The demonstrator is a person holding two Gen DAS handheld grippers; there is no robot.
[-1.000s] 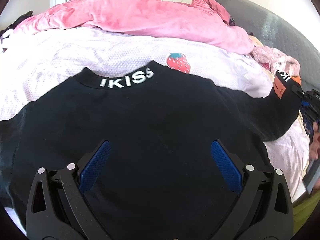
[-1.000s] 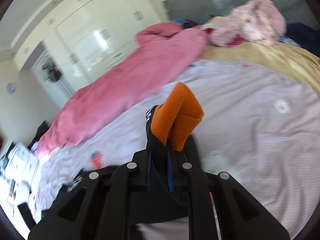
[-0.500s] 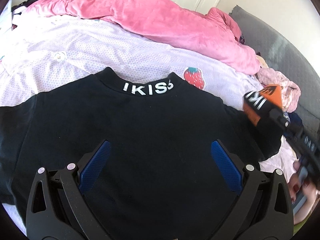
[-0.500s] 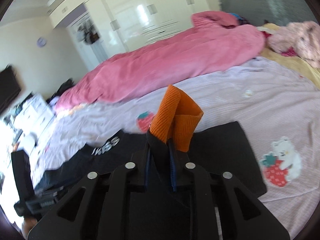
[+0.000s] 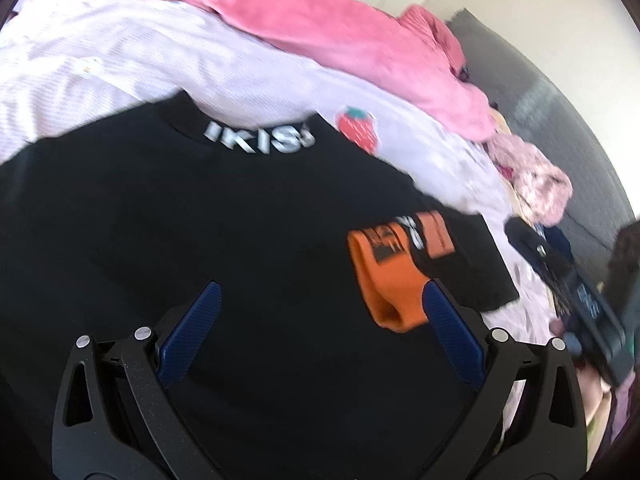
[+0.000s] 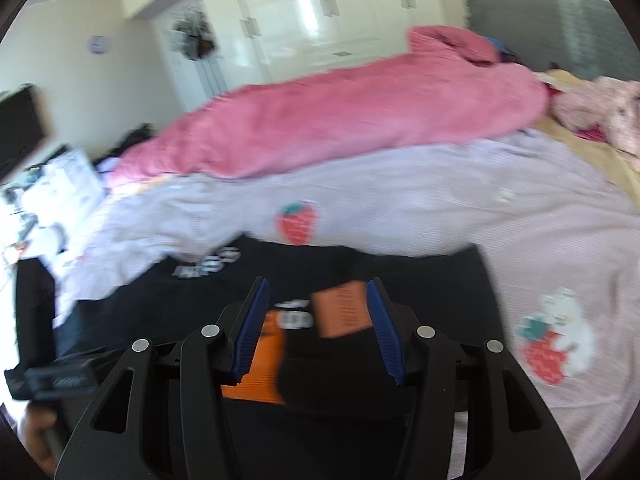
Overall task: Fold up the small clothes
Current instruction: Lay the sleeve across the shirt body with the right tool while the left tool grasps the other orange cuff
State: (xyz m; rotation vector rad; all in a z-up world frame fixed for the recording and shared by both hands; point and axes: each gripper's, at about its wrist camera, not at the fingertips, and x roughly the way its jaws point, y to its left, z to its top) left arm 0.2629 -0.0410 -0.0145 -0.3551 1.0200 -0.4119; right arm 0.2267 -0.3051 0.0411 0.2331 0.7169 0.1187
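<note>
Since a second ago, the orange-cuffed sleeve has come down from upright onto the black sweatshirt, folded across its chest right of centre in the left wrist view. The right claw has just been opening; its blue pads straddle the cuff without pressing. The left claw hangs wide over the sweatshirt, which lies on the bed's pale pink sheet.

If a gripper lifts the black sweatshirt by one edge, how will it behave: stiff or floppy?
Probably floppy: the black sweatshirt lies flat and follows the bed sheet, and its sleeve with the orange cuff lies folded over the body. Likely light. The ribbed cuff looks thicker, so it may give a firmer hold.
</note>
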